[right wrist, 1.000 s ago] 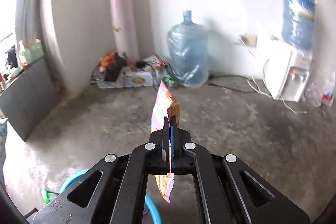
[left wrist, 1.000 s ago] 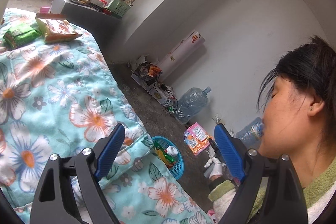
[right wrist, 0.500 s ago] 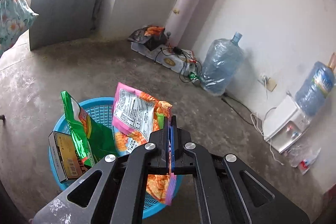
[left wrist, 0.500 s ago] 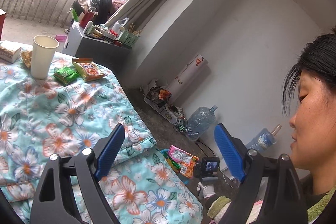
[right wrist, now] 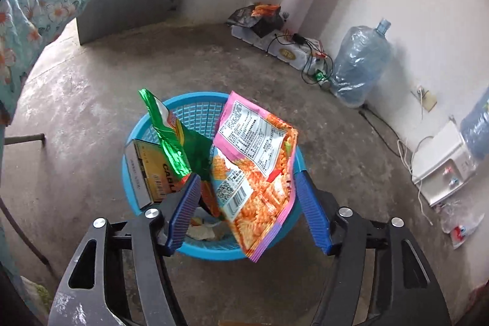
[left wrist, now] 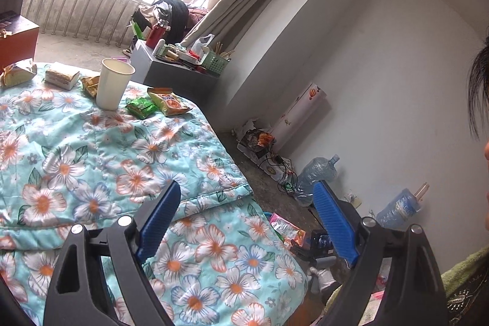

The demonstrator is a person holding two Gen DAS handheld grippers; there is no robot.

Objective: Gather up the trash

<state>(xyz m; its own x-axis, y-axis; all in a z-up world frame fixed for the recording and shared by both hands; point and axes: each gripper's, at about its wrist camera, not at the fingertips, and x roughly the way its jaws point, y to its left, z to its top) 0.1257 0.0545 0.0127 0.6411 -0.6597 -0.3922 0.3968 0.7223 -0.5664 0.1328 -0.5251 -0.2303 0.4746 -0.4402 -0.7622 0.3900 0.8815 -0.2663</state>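
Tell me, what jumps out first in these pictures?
The pink snack bag catches the eye first, hanging over the blue basket on the floor between the right hand-held gripper's jaws, which have just been opening. Next comes the flowery quilt, with a paper cup and more wrappers at its far end.

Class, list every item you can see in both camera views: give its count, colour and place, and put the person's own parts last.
Basket: one, blue, on floor.
Pink snack bag: one, over basket, between right tool's pads, loose.
Green wrapper: one, in basket.
Yellow box: one, in basket.
Paper cup: one, white, on floral quilt.
Snack packets: several, green and yellow, beside cup.
Water jugs: two, blue, by wall.
Dispenser: one, white, on floor.
Left tool: open, empty.
Right tool: jaws just opened.
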